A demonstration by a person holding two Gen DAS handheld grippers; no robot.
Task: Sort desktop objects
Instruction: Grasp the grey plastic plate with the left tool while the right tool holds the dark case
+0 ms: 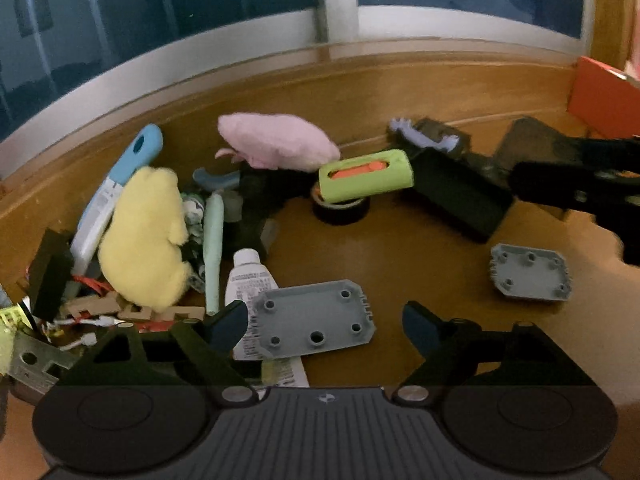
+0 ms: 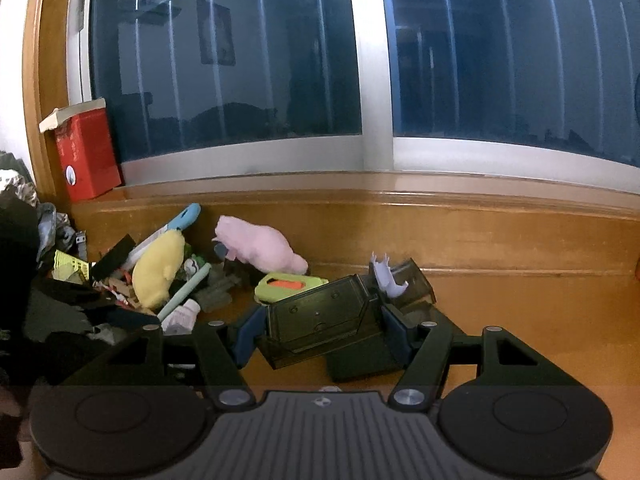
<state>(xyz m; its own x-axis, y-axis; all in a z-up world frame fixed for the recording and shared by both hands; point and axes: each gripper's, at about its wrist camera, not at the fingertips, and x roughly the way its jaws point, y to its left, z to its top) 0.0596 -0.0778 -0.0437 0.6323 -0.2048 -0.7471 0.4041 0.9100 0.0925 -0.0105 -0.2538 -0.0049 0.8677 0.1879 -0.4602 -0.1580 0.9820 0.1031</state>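
Wooden desk (image 1: pixel 400 248) carries the clutter. Right gripper (image 2: pixel 320 326) clamps a dark translucent plastic box (image 2: pixel 316 316). Left gripper (image 1: pixel 324 322) gapes empty around a flat grey plastic plate (image 1: pixel 316 322), long axis spanning its fingers, nearer this hand.

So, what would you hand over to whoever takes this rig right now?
Left gripper: open, empty, over the flat grey plastic plate with holes, which lies on a white tube.
Right gripper: shut on the dark translucent plastic box.
A second grey plate lies apart on the wooden desk. The yellow plush toy, pink plush toy and green case with orange slider are unsorted.
Done: nothing visibly. Left: nearly everything.
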